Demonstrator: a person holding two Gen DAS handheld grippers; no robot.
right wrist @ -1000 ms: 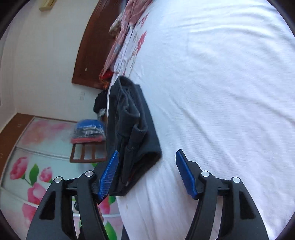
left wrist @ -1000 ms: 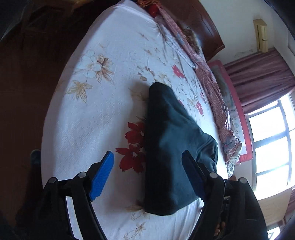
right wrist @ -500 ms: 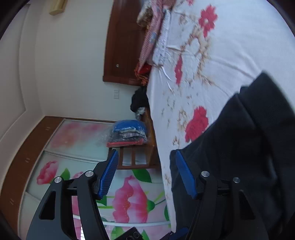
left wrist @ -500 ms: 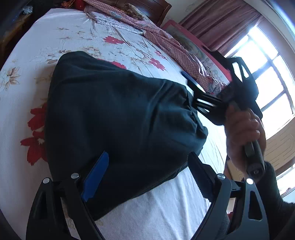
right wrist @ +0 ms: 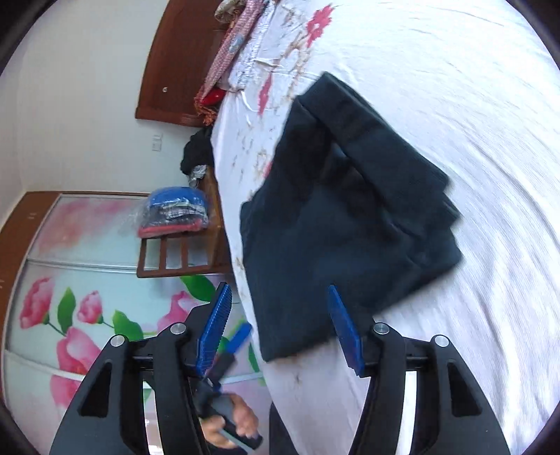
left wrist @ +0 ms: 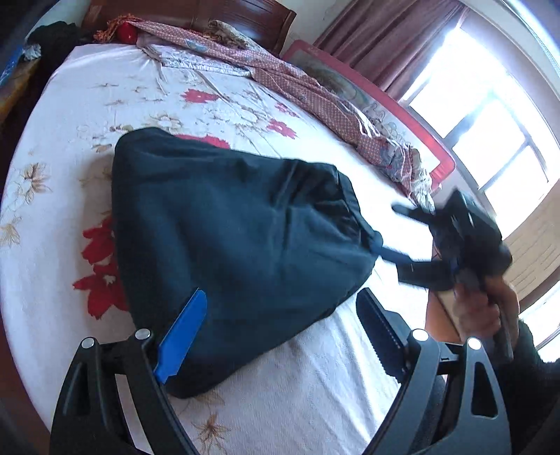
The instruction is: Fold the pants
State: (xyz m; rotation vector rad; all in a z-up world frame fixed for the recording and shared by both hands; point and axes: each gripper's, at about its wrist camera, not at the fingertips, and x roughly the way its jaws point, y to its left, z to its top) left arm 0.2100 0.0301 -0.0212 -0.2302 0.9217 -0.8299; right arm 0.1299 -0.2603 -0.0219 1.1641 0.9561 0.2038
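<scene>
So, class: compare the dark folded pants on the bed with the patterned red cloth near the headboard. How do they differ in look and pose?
The pants are plain and dark; the red cloth carries a small pattern. The pants lie folded into one compact bundle; the red cloth trails loose and rumpled in a long strip. The pants sit mid-bed, near both grippers; the cloth runs along the far side by the headboard. Both lie on the floral bedsheet.

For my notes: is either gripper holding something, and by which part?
Nothing is held. The pants lie free on the bed; left gripper open, right gripper closing at their corner, pinching no cloth.
</scene>
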